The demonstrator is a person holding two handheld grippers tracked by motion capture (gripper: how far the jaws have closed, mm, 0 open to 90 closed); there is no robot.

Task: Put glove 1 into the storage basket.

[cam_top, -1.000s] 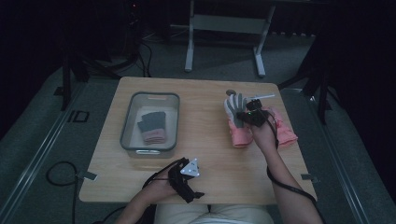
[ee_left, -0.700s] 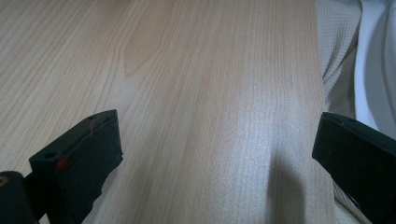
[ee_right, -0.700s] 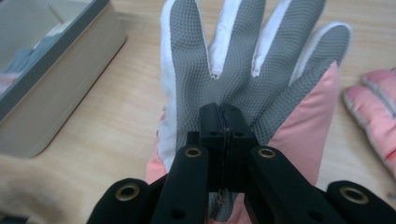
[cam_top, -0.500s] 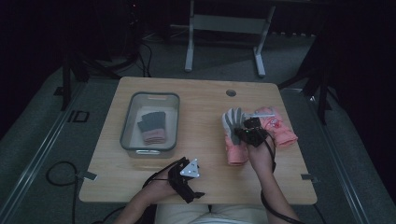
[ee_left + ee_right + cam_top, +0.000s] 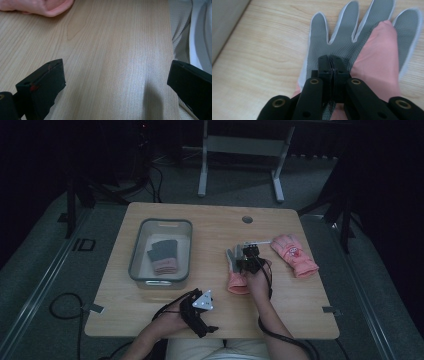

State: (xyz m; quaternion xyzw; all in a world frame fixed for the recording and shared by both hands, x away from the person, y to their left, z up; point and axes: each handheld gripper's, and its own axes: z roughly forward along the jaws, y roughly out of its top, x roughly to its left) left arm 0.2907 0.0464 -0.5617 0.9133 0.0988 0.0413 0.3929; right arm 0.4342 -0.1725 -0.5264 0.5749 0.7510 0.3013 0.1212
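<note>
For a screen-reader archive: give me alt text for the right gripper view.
The right gripper, fingers closed, pinches a pink glove with a grey palm lying fingers-spread on a light wooden table.

A pale wood-grain tabletop (image 5: 210, 225) with rounded corners stands in a dim room, lit from above while all around it falls into darkness. Grey carpeted floor (image 5: 45, 280) surrounds it. Beyond the far edge, well past the tongs, a grey metal stand (image 5: 240, 150) rests on two legs. Black cables (image 5: 65, 302) trail across the floor, left of the left tongs.
</note>
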